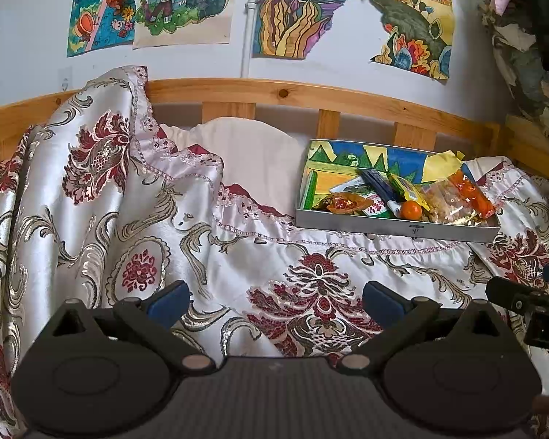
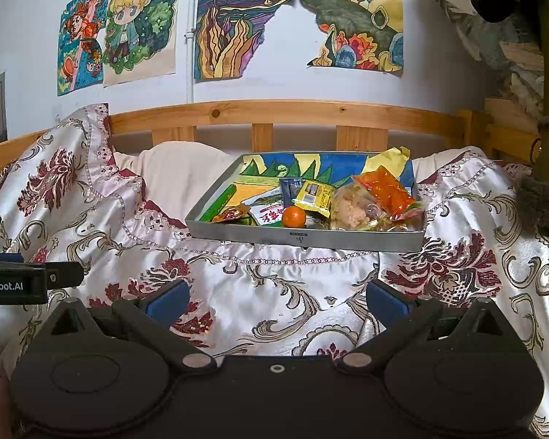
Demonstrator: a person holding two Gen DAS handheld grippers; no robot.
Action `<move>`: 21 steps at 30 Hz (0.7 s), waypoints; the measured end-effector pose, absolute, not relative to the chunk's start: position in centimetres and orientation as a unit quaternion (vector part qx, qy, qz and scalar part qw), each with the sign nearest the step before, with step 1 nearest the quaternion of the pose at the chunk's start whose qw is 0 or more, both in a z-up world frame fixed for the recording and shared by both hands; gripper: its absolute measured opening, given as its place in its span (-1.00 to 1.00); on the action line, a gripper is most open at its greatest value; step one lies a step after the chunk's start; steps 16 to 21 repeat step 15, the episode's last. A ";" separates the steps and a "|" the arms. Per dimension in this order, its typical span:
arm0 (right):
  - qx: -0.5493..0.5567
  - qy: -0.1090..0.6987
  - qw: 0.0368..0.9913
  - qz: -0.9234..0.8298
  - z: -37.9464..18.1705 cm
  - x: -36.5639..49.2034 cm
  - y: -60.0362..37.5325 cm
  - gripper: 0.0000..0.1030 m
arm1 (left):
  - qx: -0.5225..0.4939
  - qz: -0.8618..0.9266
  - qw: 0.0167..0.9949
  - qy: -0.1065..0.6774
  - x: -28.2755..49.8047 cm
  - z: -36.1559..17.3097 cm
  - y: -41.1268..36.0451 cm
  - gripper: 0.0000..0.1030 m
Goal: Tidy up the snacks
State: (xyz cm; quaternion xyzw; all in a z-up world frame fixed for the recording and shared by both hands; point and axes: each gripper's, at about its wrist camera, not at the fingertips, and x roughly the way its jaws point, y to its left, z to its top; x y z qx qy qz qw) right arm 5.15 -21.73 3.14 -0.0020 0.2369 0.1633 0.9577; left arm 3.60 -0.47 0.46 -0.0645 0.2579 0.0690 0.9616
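Both the left gripper (image 1: 276,301) and right gripper (image 2: 278,301) hover spread and empty near the snack tray (image 2: 303,236); approaching the orange (image 2: 294,217) squarely seems wise.

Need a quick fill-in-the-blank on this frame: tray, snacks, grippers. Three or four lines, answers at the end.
1. The snacks lie in a shallow grey ____ on the bedspread.
2. The small round fruit near the tray's front wall is ____ in colour.
3. Both the left gripper and the right gripper have their jaws ____.
4. Each gripper holds ____.

Missing words: tray; orange; open; nothing
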 end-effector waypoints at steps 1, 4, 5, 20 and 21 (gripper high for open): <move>-0.002 0.237 0.958 0.163 3.2 5.2 -21.7 0.99 | -0.065 0.069 0.962 0.257 3.5 0.4 -0.5 0.99; -0.002 0.237 0.958 0.163 3.2 5.2 -21.7 0.99 | -0.065 0.068 0.962 0.256 3.5 0.5 -0.5 0.99; -0.002 0.237 0.958 0.163 3.2 5.2 -21.7 0.99 | -0.066 0.067 0.962 0.256 3.5 0.5 -0.5 0.99; -0.003 0.238 0.958 0.163 3.2 5.2 -21.7 0.99 | -0.067 0.067 0.962 0.256 3.5 0.5 -0.5 0.99; -0.003 0.238 0.958 0.163 3.2 5.2 -21.7 0.99 | -0.067 0.067 0.962 0.256 3.5 0.5 -0.5 0.99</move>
